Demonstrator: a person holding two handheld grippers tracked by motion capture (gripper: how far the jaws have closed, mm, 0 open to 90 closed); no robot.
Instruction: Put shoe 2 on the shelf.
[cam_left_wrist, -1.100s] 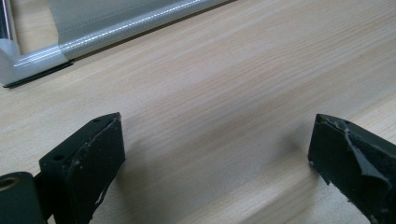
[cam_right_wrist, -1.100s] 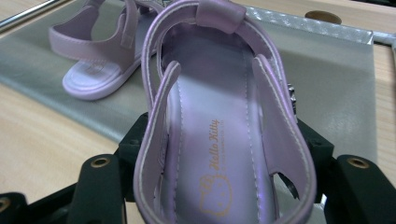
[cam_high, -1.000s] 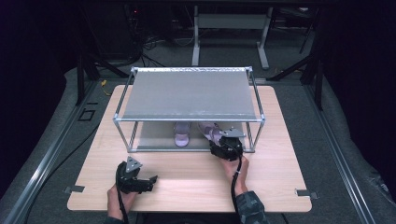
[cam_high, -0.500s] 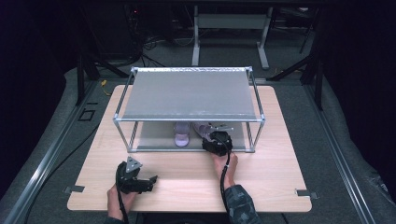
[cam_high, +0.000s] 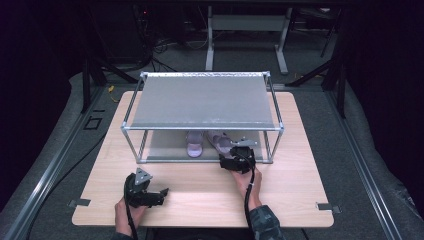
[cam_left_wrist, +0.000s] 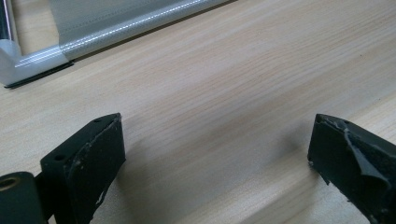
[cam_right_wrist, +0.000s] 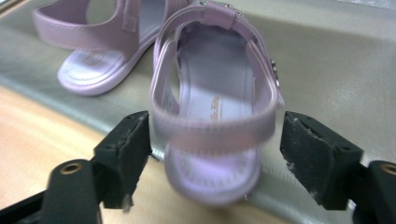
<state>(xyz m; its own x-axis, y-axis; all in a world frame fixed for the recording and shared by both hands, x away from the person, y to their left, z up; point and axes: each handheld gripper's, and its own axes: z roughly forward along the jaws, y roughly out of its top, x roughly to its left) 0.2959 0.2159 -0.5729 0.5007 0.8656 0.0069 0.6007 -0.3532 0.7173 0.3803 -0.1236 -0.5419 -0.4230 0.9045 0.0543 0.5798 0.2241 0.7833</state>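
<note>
Two lilac sandals lie on the lower shelf (cam_high: 165, 150) of a metal-framed rack (cam_high: 202, 125) standing on the wooden counter (cam_high: 300, 165). The near sandal (cam_right_wrist: 215, 112) points heel-first toward the right tongs (cam_right_wrist: 215, 154), its heel overhanging the front edge of the shelf; the second sandal (cam_right_wrist: 98, 51) lies just beside it, farther in. The right tongs (cam_high: 239, 159) are wide, one jaw at each side of the near sandal's heel strap, not yet closed on it; whether the left-hand jaw already touches the strap cannot be told from the blurred edge. The left tongs (cam_high: 145, 192) rest well apart at the counter's near side, also wide, with bare wood between the jaws and nothing held. Judged by appearance, the sandal is light, of soft moulded material, with a thin flexible strap that will fold under pressure. A firmer hold would likely be across the sole at the heel, or the strap together with the sole edge; the strap alone may let the sandal swing. The smooth surface may slip somewhat.
</note>
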